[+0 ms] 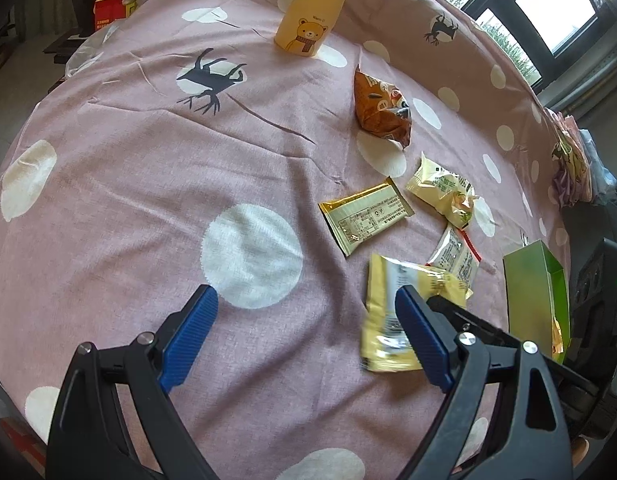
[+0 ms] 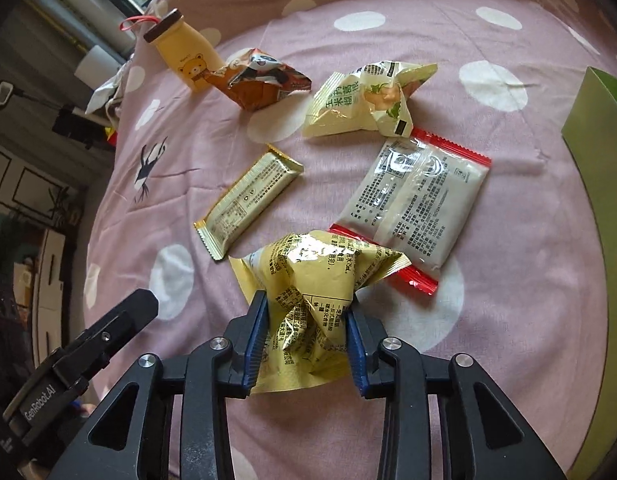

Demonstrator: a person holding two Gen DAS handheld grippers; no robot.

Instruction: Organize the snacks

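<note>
My right gripper (image 2: 306, 308) is shut on a crumpled yellow snack packet (image 2: 308, 276), its blue pads pinching the packet's near end just above the pink dotted cloth (image 2: 508, 320). The left wrist view shows that packet (image 1: 388, 312) beside my left gripper (image 1: 304, 300), which stands open over bare cloth with nothing between its fingers. Beyond lie a gold bar wrapper (image 2: 248, 204), a red-edged silver packet (image 2: 412, 204), a pale yellow-green crumpled packet (image 2: 368, 100) and a brown packet (image 2: 264, 78). An open green box (image 1: 536, 300) stands at the right.
A yellow bear-print bottle (image 1: 308, 20) with a dark cap stands at the far side of the cloth, next to the brown packet. The cloth's edge drops off on the left toward the floor and furniture. A window (image 1: 548, 12) lies beyond the far edge.
</note>
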